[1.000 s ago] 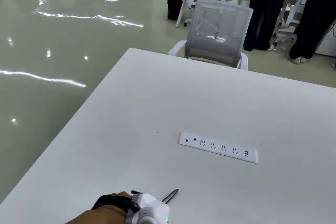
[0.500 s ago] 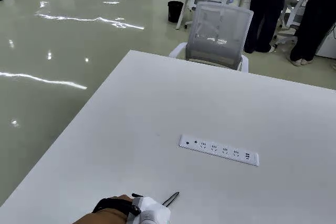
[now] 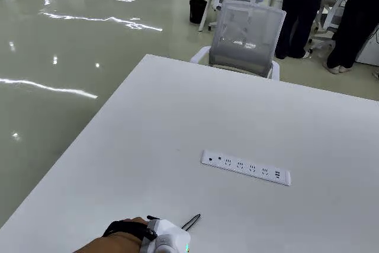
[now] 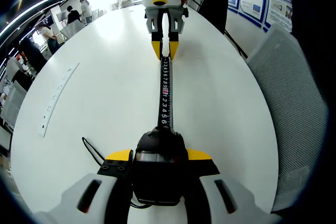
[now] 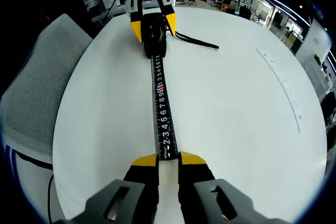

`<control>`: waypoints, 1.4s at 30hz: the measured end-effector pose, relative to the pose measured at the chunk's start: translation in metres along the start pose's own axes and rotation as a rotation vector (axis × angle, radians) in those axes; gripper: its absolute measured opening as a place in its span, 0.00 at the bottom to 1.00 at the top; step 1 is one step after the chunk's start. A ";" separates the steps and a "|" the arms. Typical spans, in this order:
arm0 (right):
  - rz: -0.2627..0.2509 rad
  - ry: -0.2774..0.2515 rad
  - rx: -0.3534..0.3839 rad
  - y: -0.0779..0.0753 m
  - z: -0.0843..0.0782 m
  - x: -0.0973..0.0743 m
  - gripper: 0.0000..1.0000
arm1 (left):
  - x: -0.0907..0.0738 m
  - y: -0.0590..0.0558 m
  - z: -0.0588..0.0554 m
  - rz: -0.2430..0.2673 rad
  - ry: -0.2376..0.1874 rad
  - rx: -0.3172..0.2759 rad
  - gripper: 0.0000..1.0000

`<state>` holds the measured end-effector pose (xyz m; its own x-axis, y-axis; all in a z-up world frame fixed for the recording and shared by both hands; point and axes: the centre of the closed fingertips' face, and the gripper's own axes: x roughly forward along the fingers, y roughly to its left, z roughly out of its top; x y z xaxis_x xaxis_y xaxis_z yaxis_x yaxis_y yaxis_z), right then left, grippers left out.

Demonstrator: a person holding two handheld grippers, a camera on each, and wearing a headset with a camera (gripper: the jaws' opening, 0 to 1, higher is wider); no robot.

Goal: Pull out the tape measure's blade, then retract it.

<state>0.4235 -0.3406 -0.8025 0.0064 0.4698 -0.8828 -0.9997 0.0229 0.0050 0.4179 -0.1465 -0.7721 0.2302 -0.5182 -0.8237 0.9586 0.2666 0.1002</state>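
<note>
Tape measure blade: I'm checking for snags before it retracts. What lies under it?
Bare white table shows beneath the blade, stretched between the case and the right gripper. The spot under the case is covered.

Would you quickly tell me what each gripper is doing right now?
The left gripper: shut on the tape measure case.
The right gripper: shut on the blade tip.

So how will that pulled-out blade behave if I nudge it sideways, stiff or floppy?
Probably fairly stiff lengthwise: the blade spans straight from case to right tongs. It looks thin, so a sideways nudge would likely twist or buckle it.
</note>
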 end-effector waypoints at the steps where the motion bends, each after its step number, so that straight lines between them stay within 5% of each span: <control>1: -0.001 0.001 0.000 0.000 -0.001 0.000 0.11 | 0.000 0.000 0.000 -0.001 -0.001 0.000 0.33; 42: -0.012 0.025 0.006 -0.003 -0.016 -0.009 0.11 | -0.001 0.002 -0.001 0.004 -0.012 -0.008 0.33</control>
<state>0.4265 -0.3590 -0.8026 0.0180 0.4472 -0.8942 -0.9994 0.0342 -0.0030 0.4192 -0.1449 -0.7720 0.2357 -0.5270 -0.8165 0.9563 0.2753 0.0984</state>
